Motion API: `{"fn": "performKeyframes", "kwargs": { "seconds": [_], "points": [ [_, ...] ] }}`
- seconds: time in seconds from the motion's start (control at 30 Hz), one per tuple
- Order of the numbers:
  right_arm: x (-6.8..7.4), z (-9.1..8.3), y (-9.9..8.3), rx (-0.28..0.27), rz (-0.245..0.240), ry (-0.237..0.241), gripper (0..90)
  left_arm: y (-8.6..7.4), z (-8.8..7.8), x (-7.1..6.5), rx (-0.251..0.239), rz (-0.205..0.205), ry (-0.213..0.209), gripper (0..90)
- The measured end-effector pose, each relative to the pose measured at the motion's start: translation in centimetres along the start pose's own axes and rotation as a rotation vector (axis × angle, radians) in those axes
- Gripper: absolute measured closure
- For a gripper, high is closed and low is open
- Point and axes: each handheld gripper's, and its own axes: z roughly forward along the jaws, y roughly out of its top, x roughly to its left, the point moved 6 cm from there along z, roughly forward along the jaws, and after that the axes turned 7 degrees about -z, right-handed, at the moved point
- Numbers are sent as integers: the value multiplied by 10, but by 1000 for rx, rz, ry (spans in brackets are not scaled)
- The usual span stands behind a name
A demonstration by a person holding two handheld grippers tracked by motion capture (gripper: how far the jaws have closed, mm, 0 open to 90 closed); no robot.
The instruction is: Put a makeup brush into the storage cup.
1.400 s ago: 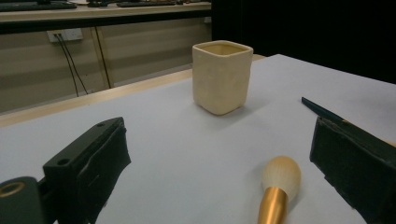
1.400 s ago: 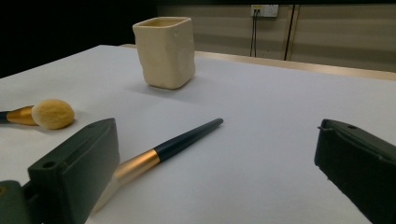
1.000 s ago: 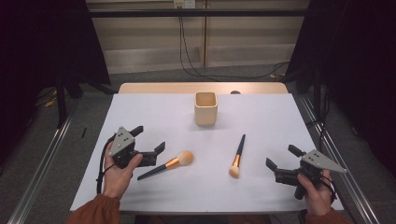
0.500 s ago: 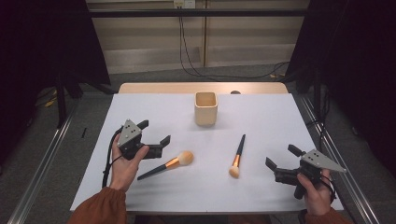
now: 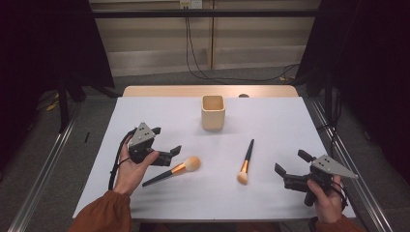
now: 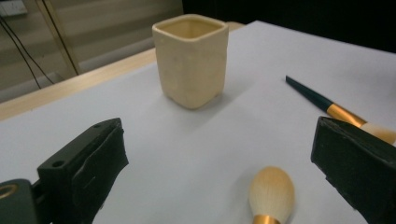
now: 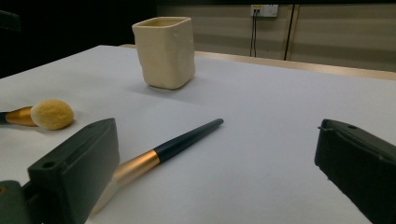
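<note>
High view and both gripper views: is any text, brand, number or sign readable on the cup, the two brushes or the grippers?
None can be read: the cream square cup, the round-headed brush, the slim dark-handled brush, the left gripper and right gripper bear no legible markings.

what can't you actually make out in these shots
- Inside of the cup: in both gripper views its own wall hides the bottom; in the high view it is too small to tell.
- Handle of the round brush: cut off by the bottom edge in the left gripper view.
- Bristles of the slim brush: partly behind a jaw of the right claw in the right gripper view.
- Small dark thing at the table's far edge: too small.
</note>
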Motion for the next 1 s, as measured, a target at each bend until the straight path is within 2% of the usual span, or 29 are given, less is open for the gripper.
{"fn": "performKeyframes", "kwargs": {
  "seconds": [0.1,0.2,0.3,0.37,0.5,0.57,0.63,0.77,0.83,0.93,1.0],
  "points": [
    [0,0,-1,4,-2,2,0,-6,3,2,78,-29,-6,32],
    [0,0,-1,5,-3,3,0,-11,5,5,144,-23,4,36],
    [0,0,-1,5,-3,3,0,-15,6,6,203,-36,7,37],
    [0,0,-1,5,-3,4,0,-17,7,7,237,-25,8,37],
    [1,0,-1,13,-7,10,0,-19,8,7,338,4,-40,34],
    [1,0,-1,12,-6,11,0,-17,8,7,356,9,-49,34],
    [1,0,-1,10,-5,8,0,-15,7,8,356,6,-37,34],
    [1,0,-1,12,-6,10,0,-15,8,5,418,16,-72,45],
    [1,0,-1,12,-5,10,0,-17,9,1,455,18,-107,57],
    [1,0,-1,15,-6,13,0,-21,12,-2,503,43,-118,57],
    [1,1,-1,14,-10,16,0,-23,14,-2,530,43,-125,57]
  ]
}}
